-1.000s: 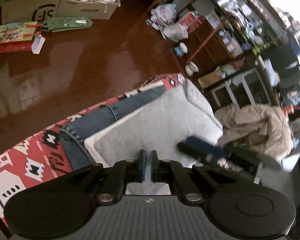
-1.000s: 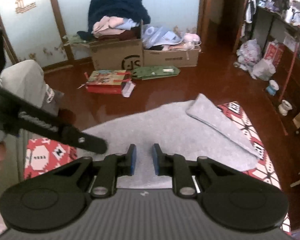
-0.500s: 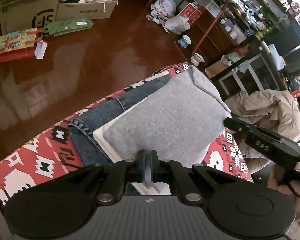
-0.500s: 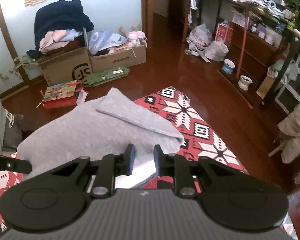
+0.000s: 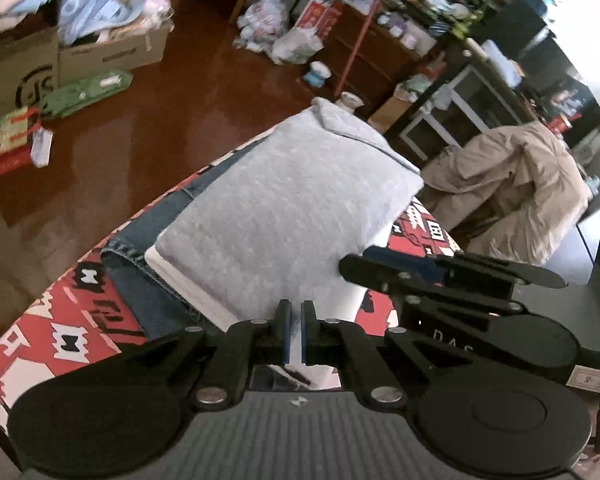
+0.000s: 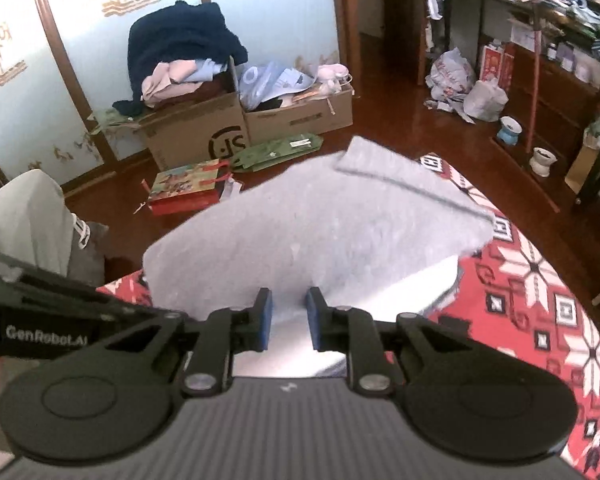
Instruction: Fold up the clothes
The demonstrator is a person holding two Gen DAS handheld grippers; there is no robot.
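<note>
A folded grey garment (image 5: pixel 284 200) lies on top of blue jeans (image 5: pixel 148 280) on a table with a red patterned cloth (image 5: pixel 52 328); it also shows in the right wrist view (image 6: pixel 320 232). A white layer shows under its near edge. My left gripper (image 5: pixel 294 320) has its jaws almost shut with a thin gap, at the garment's near edge; whether cloth sits between them is unclear. My right gripper (image 6: pixel 288 312) is open a little, above the garment's near edge. The right gripper (image 5: pixel 364 266) also shows in the left wrist view, low on the right, beside the garment.
Cardboard boxes (image 6: pixel 204 132) piled with clothes stand on the brown floor by the wall. A coloured gift bag (image 6: pixel 184 192) and a green bag (image 6: pixel 276 152) lie near them. Cluttered shelves (image 6: pixel 540 80) line the right side. A beige coat (image 5: pixel 516 184) hangs beyond the table.
Both grippers have swung over the garment and come near each other at its near edge. The left jaws have parted slightly. The right jaws have opened a bit wider.
</note>
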